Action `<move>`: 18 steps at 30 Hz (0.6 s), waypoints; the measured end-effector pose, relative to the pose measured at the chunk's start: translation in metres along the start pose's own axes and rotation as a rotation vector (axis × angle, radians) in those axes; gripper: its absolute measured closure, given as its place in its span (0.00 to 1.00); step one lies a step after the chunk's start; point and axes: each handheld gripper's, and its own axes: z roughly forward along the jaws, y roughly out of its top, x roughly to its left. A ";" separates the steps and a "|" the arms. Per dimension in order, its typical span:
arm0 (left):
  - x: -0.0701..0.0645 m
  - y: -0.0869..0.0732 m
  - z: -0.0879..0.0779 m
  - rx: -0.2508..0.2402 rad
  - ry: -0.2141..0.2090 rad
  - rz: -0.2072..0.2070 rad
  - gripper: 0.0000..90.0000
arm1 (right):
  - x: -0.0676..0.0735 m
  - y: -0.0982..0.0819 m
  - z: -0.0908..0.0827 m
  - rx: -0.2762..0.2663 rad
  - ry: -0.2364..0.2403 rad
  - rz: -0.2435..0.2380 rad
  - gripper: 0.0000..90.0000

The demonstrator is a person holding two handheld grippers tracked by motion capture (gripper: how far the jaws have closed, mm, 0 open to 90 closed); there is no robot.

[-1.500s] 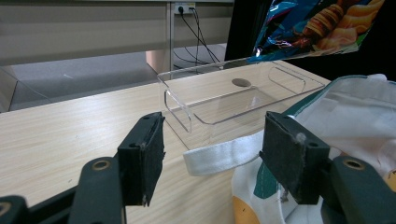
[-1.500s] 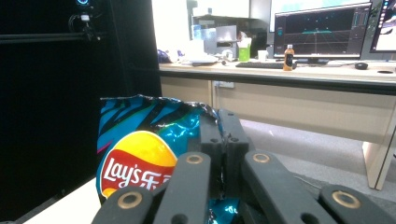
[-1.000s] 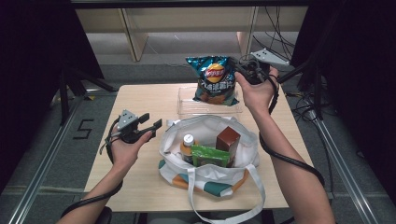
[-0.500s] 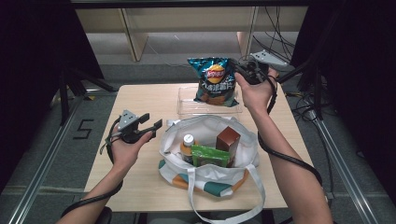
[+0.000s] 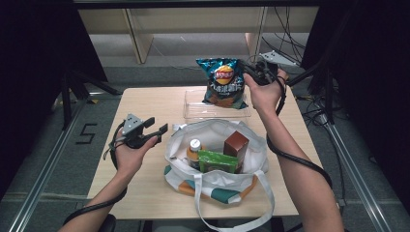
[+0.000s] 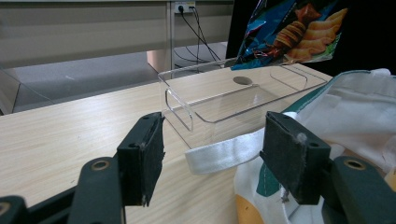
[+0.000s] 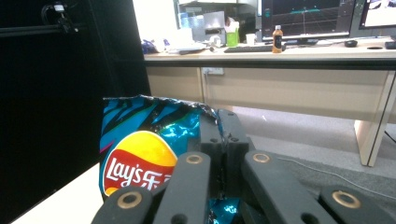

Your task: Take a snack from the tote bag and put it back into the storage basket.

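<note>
While the left claw (image 5: 162,129) gapes empty, the right claw (image 5: 251,72) pinches the chip bag (image 5: 221,82).

My left gripper (image 6: 212,161), jaws apart, faces clear tray (image 6: 224,100); white bag strap (image 6: 224,153) between; chip bag (image 6: 294,32) beyond.

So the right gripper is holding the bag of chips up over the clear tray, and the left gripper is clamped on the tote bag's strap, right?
Not quite. The left gripper is open, as the left gripper view shows; the strap lies untouched beyond its pads. The right gripper does hold the bag of chips over the clear tray.
</note>
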 end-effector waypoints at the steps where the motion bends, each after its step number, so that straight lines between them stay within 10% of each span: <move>1: 0.000 0.000 0.000 0.000 0.000 0.000 0.42 | -0.001 0.000 0.000 0.005 -0.002 -0.002 1.00; 18: 0.000 -0.001 0.000 -0.002 -0.003 -0.003 0.42 | -0.006 -0.008 0.015 0.012 -0.018 0.033 1.00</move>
